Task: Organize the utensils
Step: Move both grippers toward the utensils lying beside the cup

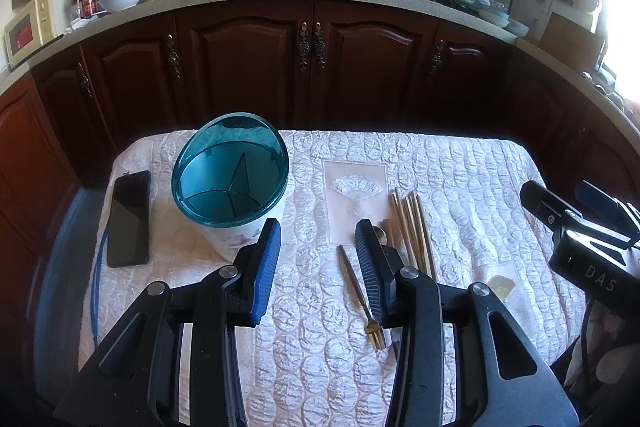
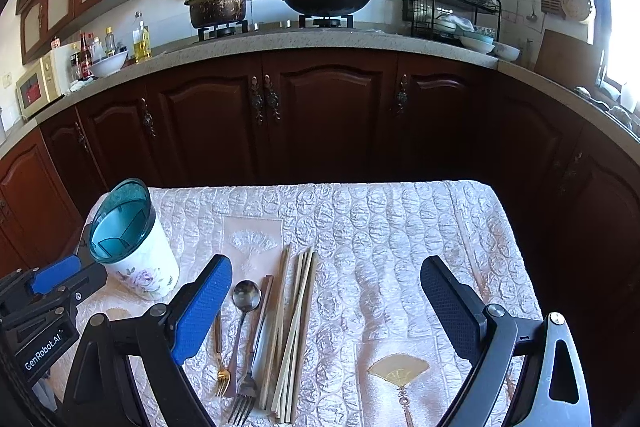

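Note:
A white floral utensil holder with a teal divided rim (image 1: 230, 171) stands on the quilted table cover, also in the right wrist view (image 2: 134, 255). My left gripper (image 1: 318, 239) is open and empty, just right of the holder. A gold fork (image 1: 362, 297) lies between its fingers. A bundle of chopsticks (image 1: 412, 227) lies to its right. In the right wrist view a spoon (image 2: 245, 303), a gold fork (image 2: 219, 355), a silver fork (image 2: 246, 387) and the chopsticks (image 2: 294, 327) lie side by side. My right gripper (image 2: 326, 275) is open and empty above them.
A black phone (image 1: 129, 219) lies left of the holder near the table's left edge. The pink quilted cover (image 2: 400, 247) spreads to the right. Dark wooden cabinets (image 2: 320, 119) and a counter with a stove, pots and a dish rack stand behind the table.

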Demonstrator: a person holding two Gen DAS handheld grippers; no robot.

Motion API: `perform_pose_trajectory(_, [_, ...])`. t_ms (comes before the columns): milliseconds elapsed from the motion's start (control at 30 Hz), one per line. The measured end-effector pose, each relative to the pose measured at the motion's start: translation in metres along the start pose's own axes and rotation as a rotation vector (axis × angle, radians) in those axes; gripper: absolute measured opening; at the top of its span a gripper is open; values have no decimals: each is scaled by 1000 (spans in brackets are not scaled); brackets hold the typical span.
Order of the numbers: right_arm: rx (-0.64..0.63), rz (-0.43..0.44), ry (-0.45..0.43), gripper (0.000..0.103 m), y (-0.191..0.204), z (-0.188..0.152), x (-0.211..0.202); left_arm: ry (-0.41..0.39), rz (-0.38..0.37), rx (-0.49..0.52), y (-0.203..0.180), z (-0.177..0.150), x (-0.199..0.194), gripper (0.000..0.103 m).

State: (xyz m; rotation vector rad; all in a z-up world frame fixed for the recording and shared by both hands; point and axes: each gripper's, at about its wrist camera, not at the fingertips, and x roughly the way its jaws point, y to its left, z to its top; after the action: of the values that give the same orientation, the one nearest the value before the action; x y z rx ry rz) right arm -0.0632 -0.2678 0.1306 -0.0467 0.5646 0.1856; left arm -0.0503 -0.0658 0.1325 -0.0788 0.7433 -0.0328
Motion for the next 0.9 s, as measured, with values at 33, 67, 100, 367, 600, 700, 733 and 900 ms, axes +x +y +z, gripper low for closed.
perform_pose_trajectory(33, [0,1,3,94,0,0,1,0,-2,-3,0,0,1,38])
perform_pose_trajectory(67, [-1,1,4,94,0,0,2,0,-2,-5,1,0,2,38])
perform_pose_trajectory(100, [-2,0,5,94,0,0,2,2,0,-6,0,0,4,38])
perform_pose_trajectory(367, [-9,3,17,94,1,-1,7,17,-3,-11,2,-1,13,38])
perform_pose_trajectory(600, [-18,16,36,94,5,-4,14,23,11,-16,4,-2,21,38])
perform_pose_trajectory(700, [-18,22,46,94,5,-5,18,27,14,-14,4,-3,24,38])
perform_pose_trajectory(733, [-17,25,50,94,5,-5,19,29,15,-14,4,-3,26,38])
perform_pose_trajectory(900, [-21,29,62,94,5,-8,24,41,19,-15,4,-5,33,38])
